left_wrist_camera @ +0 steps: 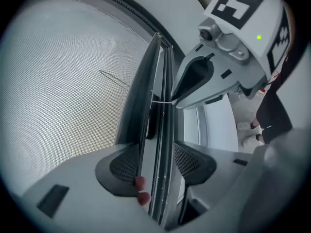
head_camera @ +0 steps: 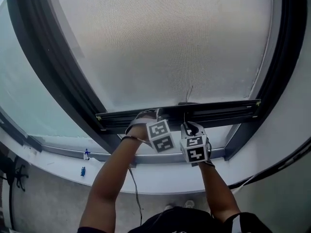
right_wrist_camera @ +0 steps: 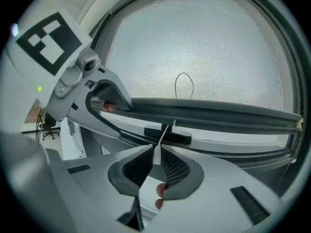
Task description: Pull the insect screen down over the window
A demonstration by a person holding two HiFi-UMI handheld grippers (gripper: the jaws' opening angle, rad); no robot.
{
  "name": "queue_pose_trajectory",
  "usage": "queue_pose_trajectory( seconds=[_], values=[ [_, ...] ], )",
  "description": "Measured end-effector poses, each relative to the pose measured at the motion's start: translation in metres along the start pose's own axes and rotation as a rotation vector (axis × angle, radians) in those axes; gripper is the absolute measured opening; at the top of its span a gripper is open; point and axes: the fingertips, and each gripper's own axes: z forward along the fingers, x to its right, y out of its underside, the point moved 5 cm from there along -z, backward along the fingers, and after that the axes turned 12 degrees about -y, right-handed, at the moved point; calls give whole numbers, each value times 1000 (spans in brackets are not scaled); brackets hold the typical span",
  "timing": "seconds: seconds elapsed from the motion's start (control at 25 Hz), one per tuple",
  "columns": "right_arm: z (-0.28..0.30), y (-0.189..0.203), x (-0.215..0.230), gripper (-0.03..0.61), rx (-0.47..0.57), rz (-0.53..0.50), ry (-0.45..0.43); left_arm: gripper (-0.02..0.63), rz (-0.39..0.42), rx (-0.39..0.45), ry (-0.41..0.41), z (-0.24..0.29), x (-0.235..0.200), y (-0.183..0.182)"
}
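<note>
At centre frame the left gripper (left_wrist_camera: pixel 154 164) is clamped on the screen bar (left_wrist_camera: pixel 146 96) while the right gripper (right_wrist_camera: pixel 156 160) pinches the pull cord (right_wrist_camera: pixel 163 139)

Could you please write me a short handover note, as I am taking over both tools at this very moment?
Grip: the left tool is shut on the dark metal bottom bar of the grey mesh insect screen. The right tool is shut on the thin white pull cord hanging from that bar.
Done: the screen covers most of the dark window frame.
Left: there is a gap between the bar and the grey lower rail. Draw the bar down to it, probably with both tools together.
</note>
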Motion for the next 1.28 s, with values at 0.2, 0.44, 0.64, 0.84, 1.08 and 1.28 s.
queue_pose_trajectory(
  seconds=[0.2, 0.44, 0.64, 0.84, 1.08, 1.28],
  values=[
    [-17, 21, -28, 52, 5, 12, 10, 202, -4, 6, 9, 1, -3, 1],
    [-7, 109, -39, 52, -139, 12, 3, 202, -5, 6, 4, 0, -4, -1],
    [3, 157, -48, 52, -235, 11, -14, 202, -3, 6, 14, 0, -3, 0],
    [8, 181, -56, 54, -318, 5, -40, 202, -5, 3, 8, 1, -3, 0],
    [16, 210, -60, 54, -409, -82, -67, 202, 0, 0, 3, 0, -3, -1],
    [13, 202, -56, 126, -391, -98, -95, 202, -4, -1, -3, 0, -2, 0]
  ],
)
